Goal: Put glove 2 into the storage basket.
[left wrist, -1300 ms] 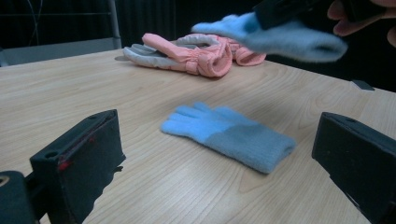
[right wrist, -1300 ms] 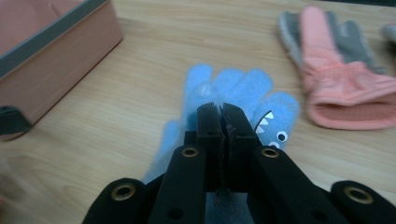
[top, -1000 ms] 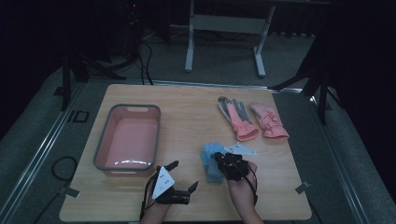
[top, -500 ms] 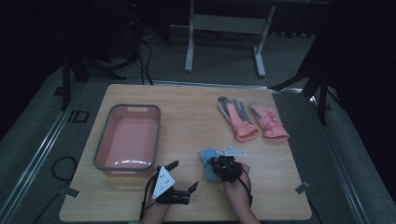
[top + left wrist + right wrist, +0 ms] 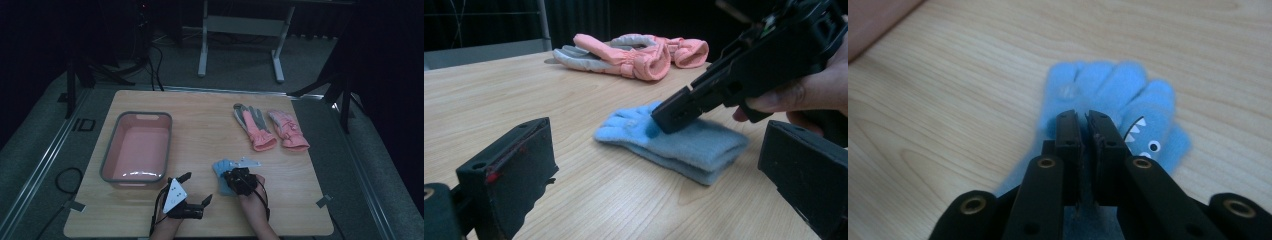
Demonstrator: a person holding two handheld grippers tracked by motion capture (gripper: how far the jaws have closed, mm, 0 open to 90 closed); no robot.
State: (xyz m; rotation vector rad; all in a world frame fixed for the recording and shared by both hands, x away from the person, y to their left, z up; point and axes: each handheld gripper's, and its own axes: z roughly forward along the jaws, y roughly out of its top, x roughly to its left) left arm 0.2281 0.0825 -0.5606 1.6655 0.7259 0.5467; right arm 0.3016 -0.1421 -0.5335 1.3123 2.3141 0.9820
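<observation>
The right gripper's (image 5: 1084,116) fingers (image 5: 1068,150) stand nearly together, a thin slit between them, having just eased apart a touch, and we see their tips pressed down on the soft light-blue knitted glove (image 5: 1108,95) with its little shark face; whether any wool is pinched in that slit we cannot tell. The glove lies flat near the front edge of the pale wooden table (image 5: 200,130), just ahead of the right hand, fingers pointing away from us. Our left gripper (image 5: 192,192) rests beside it, its blocky black pads (image 5: 509,170) spread wide with nothing between them, aimed across at the glove. Now the risks, as we judge them: tips this close together may catch only a tuft of the top layer, so a lift could peel the fabric and let it slip free, or drag the glove across the wood instead of raising it. Pressing harder would just pin it flat. The front edge is close behind the glove, so a backward pull could take it off the table. Room is generous elsewhere: bare wood runs left toward the grey-rimmed pink plastic tub (image 5: 112,150), and back toward the pink-and-grey padded winter gloves (image 5: 270,127), which lie well apart at the far right.
</observation>
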